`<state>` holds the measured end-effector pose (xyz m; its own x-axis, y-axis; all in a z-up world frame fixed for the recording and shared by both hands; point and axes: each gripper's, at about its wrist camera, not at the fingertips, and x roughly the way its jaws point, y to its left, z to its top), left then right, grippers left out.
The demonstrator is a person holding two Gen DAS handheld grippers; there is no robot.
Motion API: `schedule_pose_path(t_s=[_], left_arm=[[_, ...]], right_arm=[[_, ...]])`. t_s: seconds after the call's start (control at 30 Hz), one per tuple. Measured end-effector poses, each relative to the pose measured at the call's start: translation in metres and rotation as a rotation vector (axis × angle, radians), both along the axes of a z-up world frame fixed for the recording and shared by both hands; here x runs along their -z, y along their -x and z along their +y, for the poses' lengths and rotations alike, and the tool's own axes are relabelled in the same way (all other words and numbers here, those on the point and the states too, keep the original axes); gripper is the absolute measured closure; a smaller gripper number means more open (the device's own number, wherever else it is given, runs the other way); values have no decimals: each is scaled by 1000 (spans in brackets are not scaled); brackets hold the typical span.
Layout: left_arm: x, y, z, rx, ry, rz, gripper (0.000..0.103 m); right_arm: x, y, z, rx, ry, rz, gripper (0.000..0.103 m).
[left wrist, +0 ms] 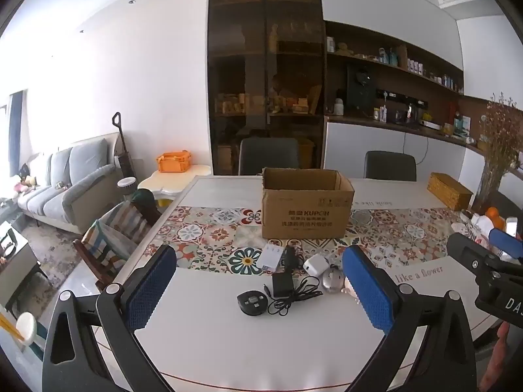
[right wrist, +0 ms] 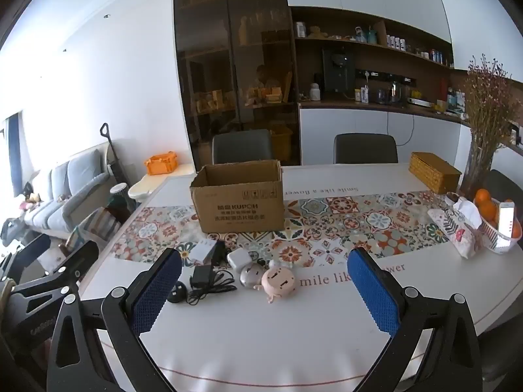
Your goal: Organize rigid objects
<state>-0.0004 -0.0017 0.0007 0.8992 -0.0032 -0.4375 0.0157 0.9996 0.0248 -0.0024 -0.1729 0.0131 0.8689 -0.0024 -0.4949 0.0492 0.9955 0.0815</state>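
Gadget cluster (left wrist: 287, 274) before box (left wrist: 305, 205); sides free

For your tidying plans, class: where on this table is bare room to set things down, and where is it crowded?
Free: the white tabletop between the grippers and the gadget cluster, and the runner right of the cardboard box. Crowded: just before the box, around the black adapter and pink gadget.

Daylight is pouring in from a window (left wrist: 14, 121) at the left, washing over a grey sofa (left wrist: 65, 183). 2 dark chairs (right wrist: 365, 148) are standing behind the table (right wrist: 294, 333), backing onto a tall dark cabinet (left wrist: 266, 65) and wooden shelves (left wrist: 395, 65).
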Motion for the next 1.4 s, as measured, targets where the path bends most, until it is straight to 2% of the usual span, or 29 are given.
schedule_pose_path(t_s=[0.3, 0.43, 1.4], left_arm=[[-2, -2, 8, 4, 49, -9, 0], [-1, -1, 3, -8, 29, -11, 0], [4, -5, 2, 3, 32, 4, 0]], right_arm=[[0, 0, -1, -1, -12, -3, 1], [3, 1, -2, -4, -23, -5, 1], [1, -8, -2, -18, -29, 7, 1]])
